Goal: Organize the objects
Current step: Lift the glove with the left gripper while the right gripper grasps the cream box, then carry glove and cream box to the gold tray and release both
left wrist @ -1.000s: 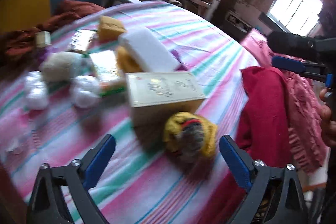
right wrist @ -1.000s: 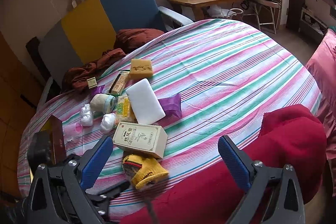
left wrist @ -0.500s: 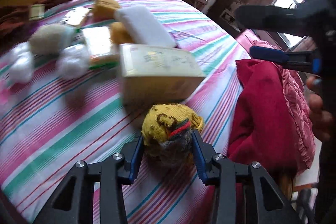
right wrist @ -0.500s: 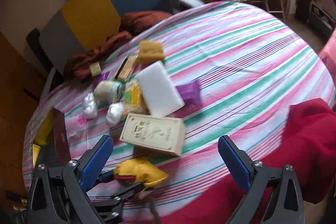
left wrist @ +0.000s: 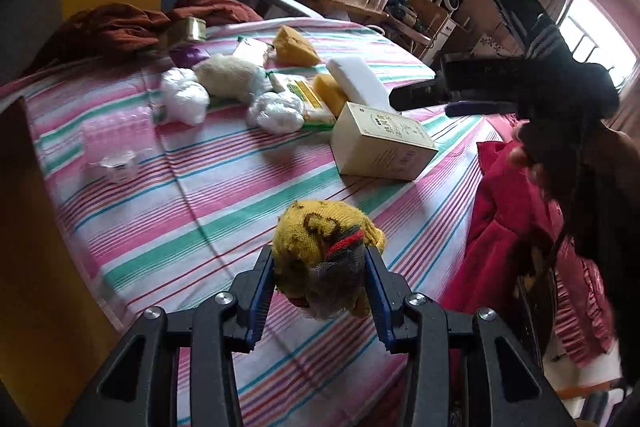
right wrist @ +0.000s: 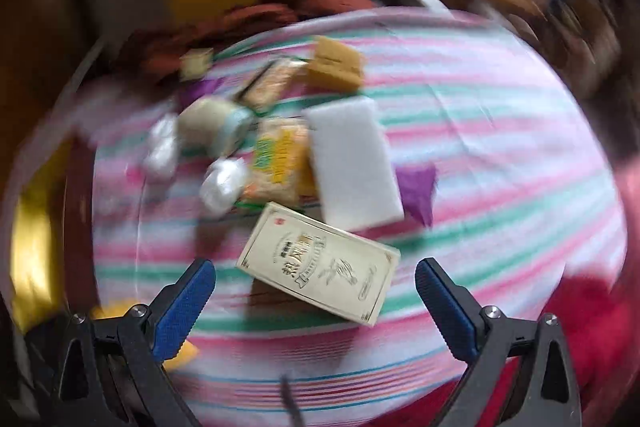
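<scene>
A yellow knitted bundle (left wrist: pixel 324 239) with a red and grey band is clamped between the blue pads of my left gripper (left wrist: pixel 320 261), which is shut on it over the near part of the striped tablecloth (left wrist: pixel 192 187). Beyond it lies a cream printed box (left wrist: pixel 380 143). In the blurred right wrist view my right gripper (right wrist: pixel 314 267) stands wide open just above that cream box (right wrist: pixel 320 263), with nothing touching its pads. The right gripper (left wrist: pixel 460 99) also shows in the left wrist view, at the right above the box.
Behind the box lie a white foam block (right wrist: pixel 352 163), a noodle packet (right wrist: pixel 280 159), a yellow sponge (right wrist: pixel 336 65), white plastic bundles (left wrist: pixel 184 95), a purple packet (right wrist: pixel 418 187) and a clear bottle (left wrist: pixel 116 135). A red garment (left wrist: pixel 512 219) hangs at the right edge; a wooden box (left wrist: pixel 36 267) stands left.
My left gripper closed on the yellow knitted bundle and drew it back from the cream box. My right gripper rolled and dropped toward the box, still open.
</scene>
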{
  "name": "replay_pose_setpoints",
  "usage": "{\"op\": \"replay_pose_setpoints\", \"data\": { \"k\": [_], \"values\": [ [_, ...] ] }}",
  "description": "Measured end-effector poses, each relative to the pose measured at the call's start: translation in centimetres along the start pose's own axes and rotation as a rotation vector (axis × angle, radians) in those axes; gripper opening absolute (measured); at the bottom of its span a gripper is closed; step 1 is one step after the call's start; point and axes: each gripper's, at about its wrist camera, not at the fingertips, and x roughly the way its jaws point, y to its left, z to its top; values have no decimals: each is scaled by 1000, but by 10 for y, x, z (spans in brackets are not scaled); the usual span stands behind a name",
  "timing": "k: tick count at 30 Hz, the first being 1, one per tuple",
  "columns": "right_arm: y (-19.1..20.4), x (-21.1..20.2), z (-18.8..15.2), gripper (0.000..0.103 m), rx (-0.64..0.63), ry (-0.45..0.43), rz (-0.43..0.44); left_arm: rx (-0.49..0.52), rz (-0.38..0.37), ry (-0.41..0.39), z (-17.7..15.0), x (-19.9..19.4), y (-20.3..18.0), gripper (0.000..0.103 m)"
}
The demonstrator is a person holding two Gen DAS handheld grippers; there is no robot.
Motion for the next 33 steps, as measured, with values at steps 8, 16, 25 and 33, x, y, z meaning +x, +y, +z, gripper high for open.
{"op": "replay_pose_setpoints", "data": {
  "k": [8, 16, 25, 33],
  "values": [
    [15, 46, 5, 102, -258, 146, -75, -18, 22, -65, -2, -31, 9, 44],
    [18, 52, 0, 65, -250, 176, -45, -42, 95, -93, -6, -52, 19, 44],
    [29, 26, -15, 53, -224, 110, 2, -97, 260, -127, -10, -79, 36, 44],
    [67, -18, -10, 53, -179, -23, 107, -127, 425, -198, -16, -115, 54, 44]
  ]
}}
